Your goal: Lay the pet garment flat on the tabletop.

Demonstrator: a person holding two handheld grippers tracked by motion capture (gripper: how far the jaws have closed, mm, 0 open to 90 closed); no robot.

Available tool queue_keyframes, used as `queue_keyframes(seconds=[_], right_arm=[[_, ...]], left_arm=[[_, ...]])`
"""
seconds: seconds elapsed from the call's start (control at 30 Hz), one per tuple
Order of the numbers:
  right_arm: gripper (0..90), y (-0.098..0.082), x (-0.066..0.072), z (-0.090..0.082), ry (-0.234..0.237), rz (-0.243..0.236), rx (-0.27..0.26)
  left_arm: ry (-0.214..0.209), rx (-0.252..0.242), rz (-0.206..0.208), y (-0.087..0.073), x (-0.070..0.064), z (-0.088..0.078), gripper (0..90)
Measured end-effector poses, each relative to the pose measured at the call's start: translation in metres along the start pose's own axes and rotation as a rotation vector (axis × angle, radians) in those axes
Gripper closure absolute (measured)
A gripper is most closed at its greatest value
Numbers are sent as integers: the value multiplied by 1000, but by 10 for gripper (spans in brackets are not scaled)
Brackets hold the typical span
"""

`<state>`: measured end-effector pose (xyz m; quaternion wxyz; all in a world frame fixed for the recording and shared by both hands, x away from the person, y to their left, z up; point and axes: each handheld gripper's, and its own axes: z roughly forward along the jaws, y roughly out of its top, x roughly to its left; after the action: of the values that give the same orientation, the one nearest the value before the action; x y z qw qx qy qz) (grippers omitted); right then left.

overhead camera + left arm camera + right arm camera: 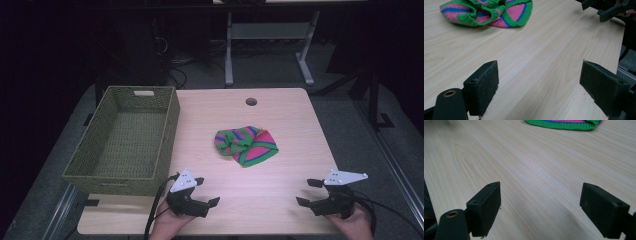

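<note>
A crumpled knitted cloth striped in pink, green and blue (246, 146) lies on the bare pale wood-grain worktop (280, 190), about at its middle, and serves here as the landmark. To the left of the cloth, well apart from it, a rectangular olive-green woven basket (102, 170) with a cut-out handle in its far wall stands at the worktop's left edge. Beyond the cloth, near the far edge, a small round hole (251, 102) is set in the worktop. On the near side of the cloth and left of it, the left tongs (207, 191) are held low over the wood in a hand (167, 226); the jaws stand wide apart with only bare worktop between them, as the left gripper view also shows, with the cloth (487, 12) lying ahead at the upper left. On the near side of the cloth and right of it, close to the worktop's right edge, the right tongs (308, 192) are likewise spread wide and hold nothing; in the right gripper view the green hem of the cloth (564, 123) lies far ahead of them.
</note>
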<state>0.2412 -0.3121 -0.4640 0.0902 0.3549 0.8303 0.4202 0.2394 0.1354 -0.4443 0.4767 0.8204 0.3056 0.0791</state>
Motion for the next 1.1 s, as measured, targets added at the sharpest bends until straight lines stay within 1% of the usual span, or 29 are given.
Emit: queue_keyframes(seconds=[0.07,0.23,0.3,0.4,0.53,0.63,0.7,0.73,0.8,0.87,1.0,1.03,1.1], right_arm=[[168,1,1,0,4,-2,-7],[168,1,3,-1,1,-12,-6],[168,1,3,-1,3,-12,-7],[166,4,4,-1,3,-22,-13],[160,8,5,1,12,-28,-16],[160,8,6,2,16,-23,-19],[160,9,7,2,15,-29,-21],[155,11,8,1,17,-22,-23],[155,12,9,1,12,-31,-32],[156,14,9,1,16,-34,-36],[156,18,10,4,19,-39,-31],[155,20,10,5,20,-48,-29],[156,22,12,6,19,-53,-20]], left_arm=[[2,6,4,0,0,1,153],[-2,10,5,0,-1,2,153],[-5,10,14,0,-1,2,152],[-3,9,18,-1,-1,1,153],[-2,1,10,-1,-1,0,153],[-1,3,16,-1,-1,0,153],[-3,2,18,-1,-1,0,153],[-4,3,19,-1,-1,1,153],[-6,4,21,-1,-1,1,153],[-6,5,22,-1,-1,1,153],[-6,5,19,-1,-1,1,153],[-7,2,16,-1,-1,1,153],[-7,5,22,-1,0,1,153]])
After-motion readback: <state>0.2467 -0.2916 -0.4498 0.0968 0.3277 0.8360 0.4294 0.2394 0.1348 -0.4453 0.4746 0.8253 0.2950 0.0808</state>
